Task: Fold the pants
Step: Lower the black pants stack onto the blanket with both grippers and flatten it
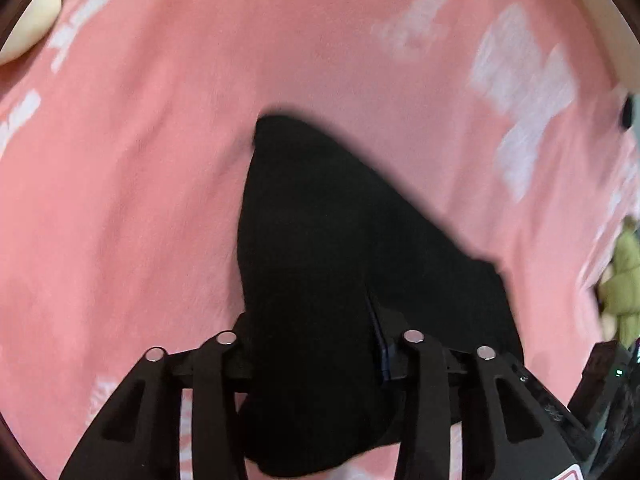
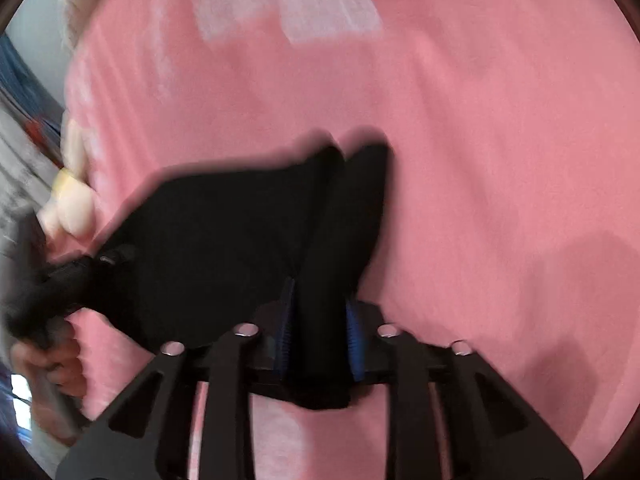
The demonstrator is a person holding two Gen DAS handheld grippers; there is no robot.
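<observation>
A: Right gripper [image 2: 320, 332] – what is it doing?

B: Clamping a bunched fold of the black pants [image 2: 224, 232] between its blue pads [image 2: 354, 344]. The cloth is spreading away from the jaws, over the pink blanket [image 2: 500, 140].

A: Left gripper [image 1: 316, 344]?

B: Black cloth is filling its jaws, one pad [image 1: 382, 348] touching it; a firm grip I cannot confirm. Pants are lying mid-blanket. A hand [image 2: 52, 364] is showing at the blanket's left edge.
</observation>
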